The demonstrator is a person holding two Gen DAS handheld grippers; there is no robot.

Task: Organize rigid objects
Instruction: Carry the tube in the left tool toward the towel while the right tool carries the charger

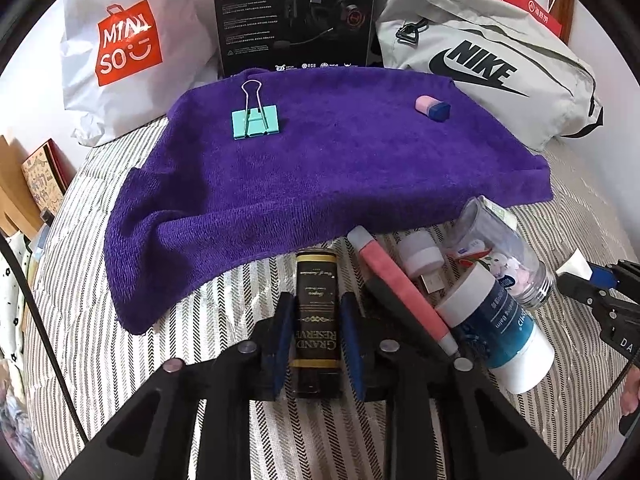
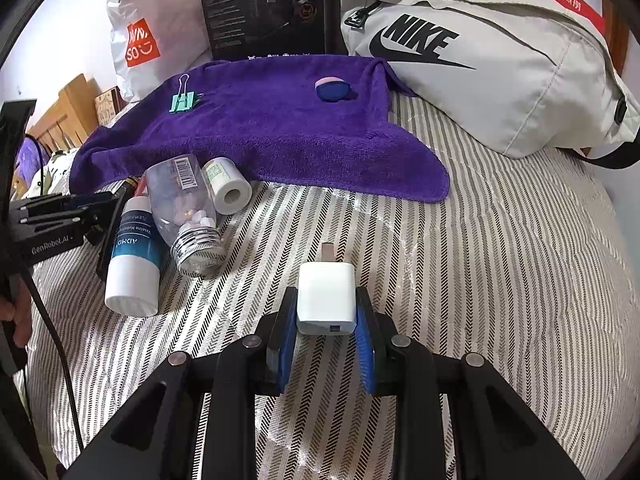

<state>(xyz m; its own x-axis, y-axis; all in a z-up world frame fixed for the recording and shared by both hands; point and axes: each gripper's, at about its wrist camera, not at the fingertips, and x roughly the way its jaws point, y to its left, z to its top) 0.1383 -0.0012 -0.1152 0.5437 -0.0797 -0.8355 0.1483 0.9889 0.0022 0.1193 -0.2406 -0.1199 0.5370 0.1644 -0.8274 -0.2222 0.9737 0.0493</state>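
My left gripper (image 1: 318, 302) is shut on a black-and-gold Grand Reserve bottle (image 1: 317, 320), held lengthwise just above the striped bedcover (image 1: 140, 340). My right gripper (image 2: 326, 296) is shut on a white plug adapter (image 2: 326, 300), prong pointing away, over the bedcover. A purple towel (image 1: 320, 160) lies behind, with a teal binder clip (image 1: 255, 120) and a pink-and-blue eraser (image 1: 432, 107) on it. Beside the left gripper lie a pink stick (image 1: 400, 284), a white USB piece (image 1: 420, 256), a clear pill bottle (image 2: 188, 208) and a white-and-blue balm bottle (image 2: 134, 256).
A white Miniso bag (image 1: 128, 48), a black headset box (image 1: 296, 16) and a grey Nike bag (image 1: 488, 64) line the back. A white roll (image 2: 226, 186) lies at the towel's front edge. A wooden bed frame (image 2: 68, 112) stands far left.
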